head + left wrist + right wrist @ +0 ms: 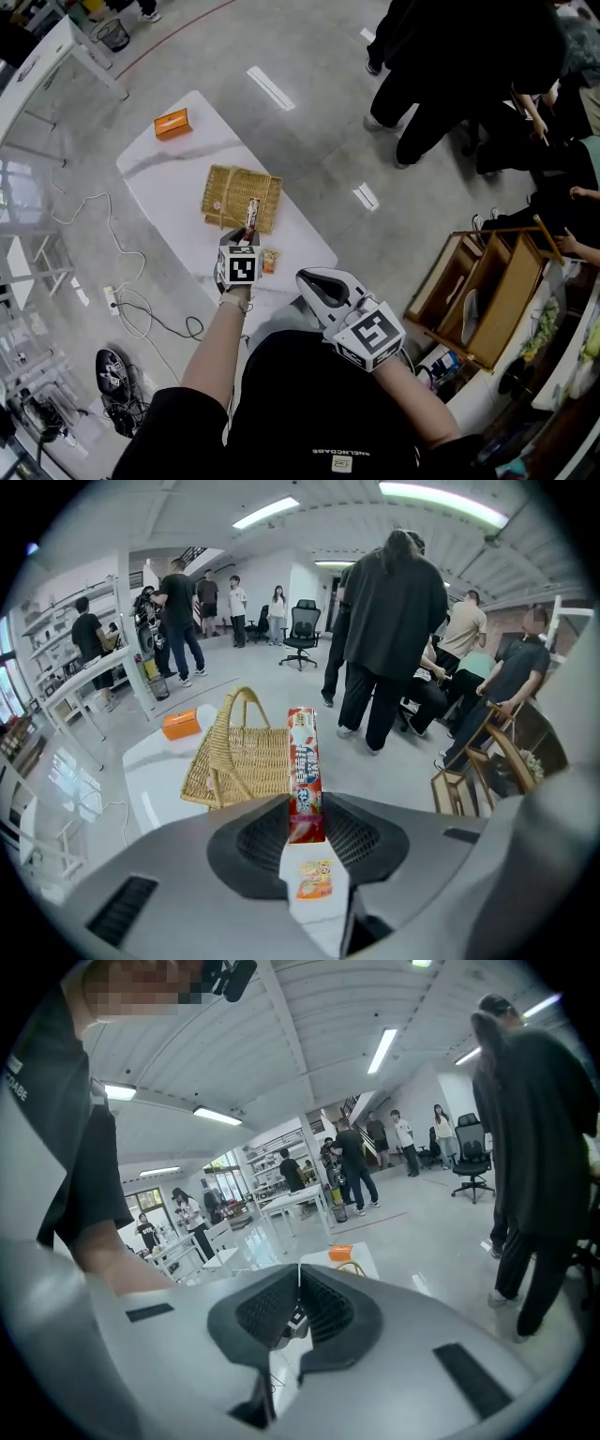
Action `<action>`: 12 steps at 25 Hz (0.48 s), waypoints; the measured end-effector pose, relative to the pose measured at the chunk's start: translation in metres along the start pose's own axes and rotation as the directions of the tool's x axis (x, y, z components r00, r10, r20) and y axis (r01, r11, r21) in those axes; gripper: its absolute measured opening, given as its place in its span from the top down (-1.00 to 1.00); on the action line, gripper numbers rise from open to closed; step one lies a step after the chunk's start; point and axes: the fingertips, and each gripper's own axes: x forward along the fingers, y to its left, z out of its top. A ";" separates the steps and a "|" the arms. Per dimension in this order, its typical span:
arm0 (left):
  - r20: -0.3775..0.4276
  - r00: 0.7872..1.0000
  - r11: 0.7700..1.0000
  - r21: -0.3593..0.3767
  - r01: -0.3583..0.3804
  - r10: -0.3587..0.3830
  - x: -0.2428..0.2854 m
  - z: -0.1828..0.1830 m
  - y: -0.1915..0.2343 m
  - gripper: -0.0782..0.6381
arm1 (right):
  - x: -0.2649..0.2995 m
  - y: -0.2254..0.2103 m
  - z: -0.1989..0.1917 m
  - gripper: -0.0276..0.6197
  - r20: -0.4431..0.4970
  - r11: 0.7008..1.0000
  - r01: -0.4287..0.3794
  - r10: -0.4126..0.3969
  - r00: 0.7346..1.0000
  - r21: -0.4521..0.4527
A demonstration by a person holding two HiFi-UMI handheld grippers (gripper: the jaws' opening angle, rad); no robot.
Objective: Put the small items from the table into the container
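Our left gripper clamps the red packet low, its long axis toward the basket just ahead. Our right gripper is closed, empty.

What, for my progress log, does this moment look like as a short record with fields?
left gripper: shut on a red snack stick, gripped at its lower end
right gripper: shut, empty, close to the person's body
basket: on the white table, just beyond the snack stick
also on table: small orange packet beside the left gripper; orange box at the far end
task state: snack stick not yet in basket
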 end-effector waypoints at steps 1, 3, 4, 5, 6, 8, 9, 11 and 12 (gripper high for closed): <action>0.000 1.000 1.000 -0.012 -0.007 0.008 0.004 0.002 0.001 0.47 | -0.003 -0.004 -0.001 0.88 -0.003 1.000 0.006 -0.006 1.000 0.000; -0.006 1.000 0.999 -0.038 -0.024 0.024 0.013 0.007 0.003 0.47 | -0.007 -0.012 -0.002 0.88 -0.005 1.000 0.019 -0.019 1.000 0.002; -0.011 0.999 0.998 -0.047 -0.032 0.032 0.016 0.009 0.004 0.47 | -0.009 -0.017 -0.002 0.88 -0.004 1.000 0.026 -0.026 1.000 0.004; -0.015 0.999 0.998 -0.051 -0.038 0.037 0.019 0.013 0.004 0.47 | -0.012 -0.021 -0.002 0.88 -0.004 0.999 0.033 -0.033 0.999 0.005; -0.017 0.999 0.998 -0.051 -0.040 0.039 0.023 0.016 0.004 0.47 | -0.013 -0.025 -0.002 0.88 -0.006 0.999 0.037 -0.037 0.999 0.007; -0.017 0.999 0.998 -0.051 -0.043 0.042 0.031 0.021 0.004 0.47 | -0.015 -0.030 -0.004 0.88 -0.013 0.999 0.038 -0.037 0.999 0.010; -0.017 0.999 0.997 -0.055 -0.048 0.047 0.034 0.022 0.006 0.47 | -0.016 -0.032 -0.005 0.88 -0.018 0.999 0.036 -0.036 0.999 0.011; -0.027 0.998 0.996 -0.063 -0.062 0.060 0.041 0.024 0.008 0.47 | -0.017 -0.037 -0.007 0.88 -0.026 0.999 0.034 -0.034 0.999 0.015; -0.037 0.997 0.996 -0.063 -0.067 0.065 0.044 0.024 0.008 0.47 | -0.017 -0.039 -0.009 0.88 -0.031 0.999 0.034 -0.034 0.999 0.017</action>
